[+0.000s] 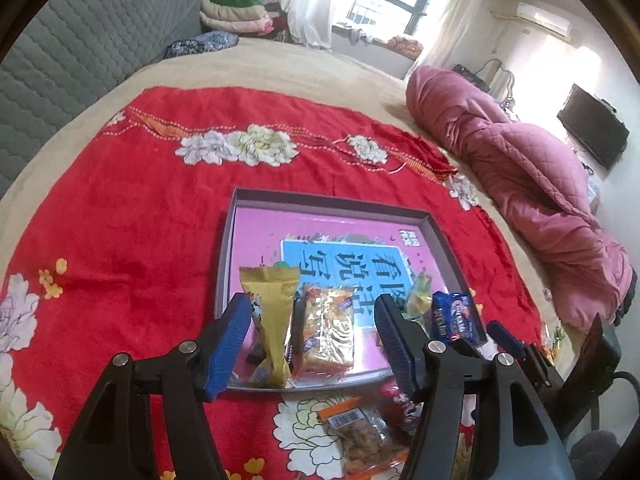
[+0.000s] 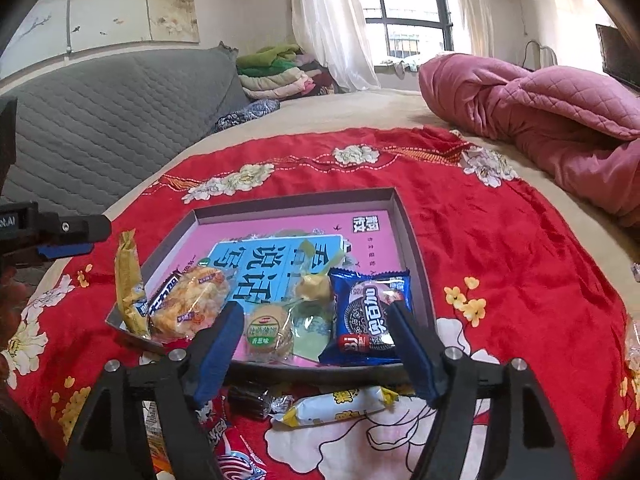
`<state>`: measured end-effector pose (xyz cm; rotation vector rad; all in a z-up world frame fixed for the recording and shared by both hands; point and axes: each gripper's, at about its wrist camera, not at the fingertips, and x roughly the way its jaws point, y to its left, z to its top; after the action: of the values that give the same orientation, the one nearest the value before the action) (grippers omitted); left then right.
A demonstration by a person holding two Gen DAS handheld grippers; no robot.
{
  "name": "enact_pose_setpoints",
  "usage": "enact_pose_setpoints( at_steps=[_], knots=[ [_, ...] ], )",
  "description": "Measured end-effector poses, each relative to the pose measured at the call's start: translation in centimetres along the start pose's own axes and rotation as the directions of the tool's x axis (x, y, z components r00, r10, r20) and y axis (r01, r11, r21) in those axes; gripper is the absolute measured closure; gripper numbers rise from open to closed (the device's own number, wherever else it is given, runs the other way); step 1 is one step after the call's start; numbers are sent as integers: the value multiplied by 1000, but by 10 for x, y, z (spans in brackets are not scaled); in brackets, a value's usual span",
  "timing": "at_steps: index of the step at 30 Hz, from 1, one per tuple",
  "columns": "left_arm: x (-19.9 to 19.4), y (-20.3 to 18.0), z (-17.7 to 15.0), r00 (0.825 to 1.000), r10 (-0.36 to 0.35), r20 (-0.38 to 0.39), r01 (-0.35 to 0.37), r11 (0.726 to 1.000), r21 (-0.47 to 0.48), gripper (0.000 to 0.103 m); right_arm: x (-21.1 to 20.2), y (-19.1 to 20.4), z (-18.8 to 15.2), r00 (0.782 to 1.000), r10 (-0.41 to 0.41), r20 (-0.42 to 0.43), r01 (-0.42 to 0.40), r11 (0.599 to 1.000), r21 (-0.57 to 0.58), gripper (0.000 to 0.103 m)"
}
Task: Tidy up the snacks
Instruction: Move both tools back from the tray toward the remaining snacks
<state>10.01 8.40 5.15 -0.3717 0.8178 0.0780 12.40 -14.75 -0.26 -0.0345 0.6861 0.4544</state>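
Spread over a beige bed, the red floral blanket (image 2: 500, 240) fills both views and carries everything. Nearest, along the bottom of the right wrist view, loose snacks still lie outside the tray: a white-and-yellow wrapped bar (image 2: 336, 406), a dark twisted candy (image 2: 250, 400) and a red printed packet (image 2: 232, 452); the bottom of the left wrist view shows a clear bag of brown pieces with an orange barcode label (image 1: 360, 432). Just above them both tools hang released: the left gripper (image 1: 312, 340) stands open over a gold foil packet (image 1: 272, 320) and an orange cracker pack (image 1: 328, 328), touching neither, and the right gripper (image 2: 316, 344) is open, with a round green-labelled biscuit pack (image 2: 268, 334) lying free between its fingers beside a blue Oreo packet (image 2: 372, 316). All these rest in the near end of the shallow grey cardboard tray with a pink printed floor (image 2: 296, 200), whose far half is bare. Beyond, at upper right, lies a rolled pink quilt (image 2: 540, 112). Placing looks just finished; next, each tool would need to draw back toward the bottom edge and close on a loose snack.
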Motion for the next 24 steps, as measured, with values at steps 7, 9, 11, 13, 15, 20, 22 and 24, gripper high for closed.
enact_pose_setpoints(
  at_steps=[7, 9, 11, 13, 15, 20, 22, 24],
  knots=[
    [-17, -9, -1, 1000, -6, 10, 6, 1000, 22, 37, -12, 4, 3, 1000, 13, 8, -13, 1000, 4, 24],
    [-20, -10, -3, 1000, -6, 4, 6, 1000, 27, 37, -15, 4, 3, 1000, 14, 9, -14, 1000, 9, 24],
    [-21, -11, -4, 1000, -7, 0, 7, 1000, 25, 37, -19, 6, 4, 1000, 16, 12, -16, 1000, 8, 24],
    [-23, -11, -6, 1000, -6, -10, 6, 1000, 26, 37, -22, 6, 4, 1000, 15, 11, -15, 1000, 7, 24],
    [-24, -14, -9, 1000, -1, -16, 2, 999, 36, 37, -25, 7, 4, 1000, 14, 8, -14, 1000, 9, 19],
    [-27, -18, -16, 1000, 8, -27, -7, 999, 50, 37, -33, 11, 2, 1000, 6, 11, -6, 1000, 2, 15],
    [-28, -18, -19, 999, 10, -37, -8, 999, 49, 37, -36, 12, 2, 1000, 1, 13, -1, 1000, -3, 15],
    [-29, -19, -21, 999, 15, -41, -13, 999, 52, 37, -38, 14, 2, 1000, -4, 15, 4, 1000, -7, 15]
  ],
)
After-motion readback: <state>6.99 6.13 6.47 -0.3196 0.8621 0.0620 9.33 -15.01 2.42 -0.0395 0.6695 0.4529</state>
